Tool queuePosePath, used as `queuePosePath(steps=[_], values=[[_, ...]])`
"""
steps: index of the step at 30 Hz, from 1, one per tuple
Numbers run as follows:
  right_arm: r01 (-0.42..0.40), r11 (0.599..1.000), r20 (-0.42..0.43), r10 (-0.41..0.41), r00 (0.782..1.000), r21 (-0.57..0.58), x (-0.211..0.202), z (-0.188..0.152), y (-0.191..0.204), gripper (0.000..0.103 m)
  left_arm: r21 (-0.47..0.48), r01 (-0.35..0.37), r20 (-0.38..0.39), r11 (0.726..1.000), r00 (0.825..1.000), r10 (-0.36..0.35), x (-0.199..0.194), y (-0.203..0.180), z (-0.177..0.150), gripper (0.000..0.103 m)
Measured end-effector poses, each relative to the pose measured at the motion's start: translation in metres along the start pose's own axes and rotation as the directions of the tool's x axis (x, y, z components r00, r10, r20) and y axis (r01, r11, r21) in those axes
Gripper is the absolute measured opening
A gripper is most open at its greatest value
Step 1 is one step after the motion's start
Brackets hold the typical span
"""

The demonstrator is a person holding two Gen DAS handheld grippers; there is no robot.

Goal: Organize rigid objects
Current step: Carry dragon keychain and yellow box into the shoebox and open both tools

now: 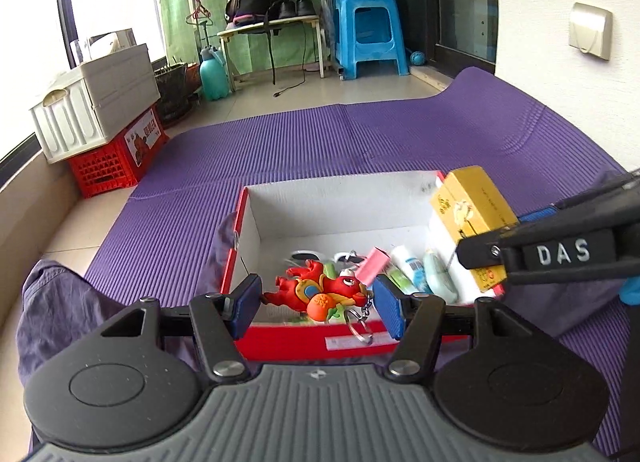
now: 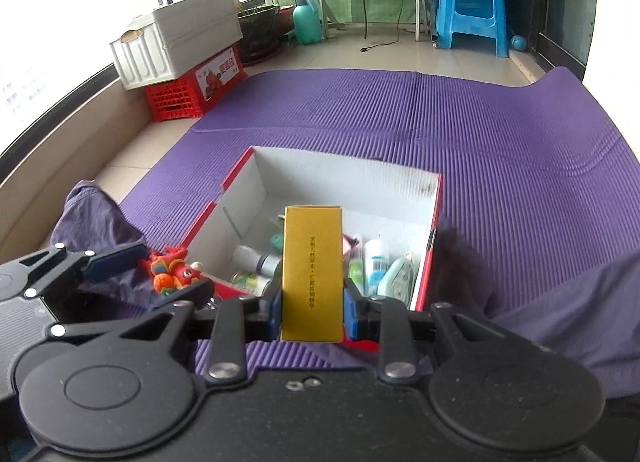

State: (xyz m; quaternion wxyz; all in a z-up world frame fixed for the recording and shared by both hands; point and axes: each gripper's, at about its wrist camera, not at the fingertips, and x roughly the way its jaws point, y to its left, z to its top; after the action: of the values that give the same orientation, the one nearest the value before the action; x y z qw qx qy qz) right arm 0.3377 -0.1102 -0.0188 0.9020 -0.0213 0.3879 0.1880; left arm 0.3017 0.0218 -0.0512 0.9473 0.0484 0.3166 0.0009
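Fingers of the left gripper (image 1: 316, 304) pinch a red rubbery cartoon-animal keychain (image 1: 320, 292) by its two ends, its metal ring (image 1: 358, 328) dangling, low in the centre of the left wrist view, just above the near red wall of the open red-and-white cardboard box (image 1: 344, 202). Fingers of the right gripper (image 2: 311, 308) clamp a tall yellow carton with printed characters (image 2: 312, 270) upright by its lower sides, in the middle of the right wrist view, also over the box's near edge. Inside the box, towards its near right corner, lie small tubes and bottles (image 2: 376, 262); its far half looks bare. The box sits on a ribbed purple mat (image 1: 360, 134). Doing this well probably means carrying each piece forward past the near wall, lowering it onto bare white floor of the box, laying the carton flat, and keeping both grippers apart so they do not collide
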Motion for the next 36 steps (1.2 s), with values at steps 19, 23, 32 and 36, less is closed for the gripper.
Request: queuePosePath(steps=[19,23,32,36], values=[[0.084,0.996,-0.147,-0.084,0.986,-0.008,0.114,0.008,-0.025,0.028,0.018,0.000,-0.123,1.000,0.992,0.002,0.118,0.016,0.031,0.061],[0.087,0.996,-0.174,-0.090,0.981,-0.026,0.132,0.002,-0.023,0.028,0.018,0.013,-0.170,1.000,0.985,-0.009,0.141,0.012,0.026,0.061],[0.116,0.991,-0.207,-0.127,0.970,-0.064,0.160,-0.008,-0.020,0.028,0.023,0.037,-0.256,0.999,0.966,-0.029,0.177,0.007,0.011,0.061],[0.119,0.991,-0.201,-0.129,0.971,-0.060,0.161,-0.006,-0.022,0.029,0.014,0.048,-0.288,0.999,0.957,-0.042,0.186,0.008,0.007,0.061]])
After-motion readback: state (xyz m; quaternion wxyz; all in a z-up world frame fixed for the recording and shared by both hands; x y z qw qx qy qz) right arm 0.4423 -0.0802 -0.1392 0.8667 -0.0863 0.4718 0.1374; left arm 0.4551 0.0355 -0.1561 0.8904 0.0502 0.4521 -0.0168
